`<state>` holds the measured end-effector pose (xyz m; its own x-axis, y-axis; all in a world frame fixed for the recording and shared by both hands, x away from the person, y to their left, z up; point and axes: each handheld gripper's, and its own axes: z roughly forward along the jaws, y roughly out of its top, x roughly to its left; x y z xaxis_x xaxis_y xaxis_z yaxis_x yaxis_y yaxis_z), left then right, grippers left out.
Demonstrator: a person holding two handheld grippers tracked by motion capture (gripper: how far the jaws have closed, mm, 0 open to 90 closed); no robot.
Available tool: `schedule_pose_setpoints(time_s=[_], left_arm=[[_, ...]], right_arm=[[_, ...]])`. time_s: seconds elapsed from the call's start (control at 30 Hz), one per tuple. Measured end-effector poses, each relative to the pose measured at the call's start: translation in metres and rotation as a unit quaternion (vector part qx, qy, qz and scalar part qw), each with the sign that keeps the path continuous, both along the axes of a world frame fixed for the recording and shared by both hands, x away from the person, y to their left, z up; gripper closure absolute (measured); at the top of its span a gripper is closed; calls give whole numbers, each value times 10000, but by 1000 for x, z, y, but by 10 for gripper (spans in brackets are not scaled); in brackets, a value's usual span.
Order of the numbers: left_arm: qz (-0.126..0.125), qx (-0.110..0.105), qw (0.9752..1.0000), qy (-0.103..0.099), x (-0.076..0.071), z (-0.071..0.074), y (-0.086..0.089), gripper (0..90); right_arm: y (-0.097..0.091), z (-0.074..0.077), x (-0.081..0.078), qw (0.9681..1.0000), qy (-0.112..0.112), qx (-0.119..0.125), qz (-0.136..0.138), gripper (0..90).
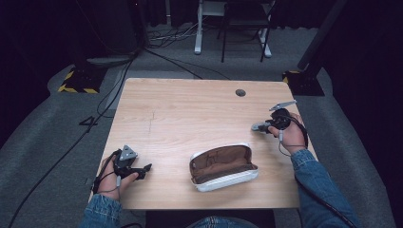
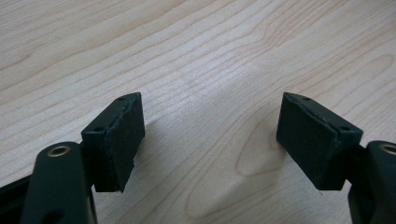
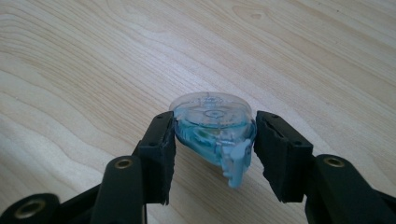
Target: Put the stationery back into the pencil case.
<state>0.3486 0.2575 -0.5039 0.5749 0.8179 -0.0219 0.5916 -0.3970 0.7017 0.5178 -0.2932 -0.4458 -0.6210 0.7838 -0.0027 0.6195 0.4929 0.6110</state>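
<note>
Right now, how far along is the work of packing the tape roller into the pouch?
Done: the pouch lies unzipped and open on the table. In hand: the right gripper is shut on the blue tape roller, held apart from the pouch. The left gripper is open with nothing between its jaws. Left: probably putting the roller inside and zipping.

The high view is rather dim around its borders: the room behind the table (image 1: pixel 190 109) is almost black, from 9 o'clock over 12 to 3 o'clock. The tabletop itself receives soft, even light from above, without glare. The pouch (image 1: pixel 223 167) throws only a faint shadow towards 6 o'clock. This picture is slightly soft and grainy, and the straight table edges bend a little near the corners.

Both gripper views are bright and the wood grain is sharp. In the left gripper view soft shadows lie under the jaws. In the right gripper view the blue tape dispenser (image 3: pixel 214 130) is a little blurred, with a pale shine on its clear top.
</note>
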Motion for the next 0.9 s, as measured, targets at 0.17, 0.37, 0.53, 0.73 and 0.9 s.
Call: schedule_pose_setpoints(time_s=[0.17, 0.37, 0.53, 0.73, 0.9], left_arm=[[-3, 3, 10000, 16, 0, 0, 0, 236], [-5, 8, 10000, 15, 1, 0, 0, 236], [10, -2, 10000, -6, 1, 0, -1, 236], [14, -7, 10000, -11, 1, 0, -1, 236], [10, -1, 10000, -12, 1, 0, -1, 236]], right_arm=[[-4, 3, -3, 10000, 7, 16, -53, 500], [-7, 8, -9, 10000, -11, 53, -48, 500], [-6, 16, -15, 9999, -32, 96, 13, 500], [-2, 26, -24, 9997, -121, 192, 123, 500], [2, 38, -34, 9993, -178, 258, 204, 500]])
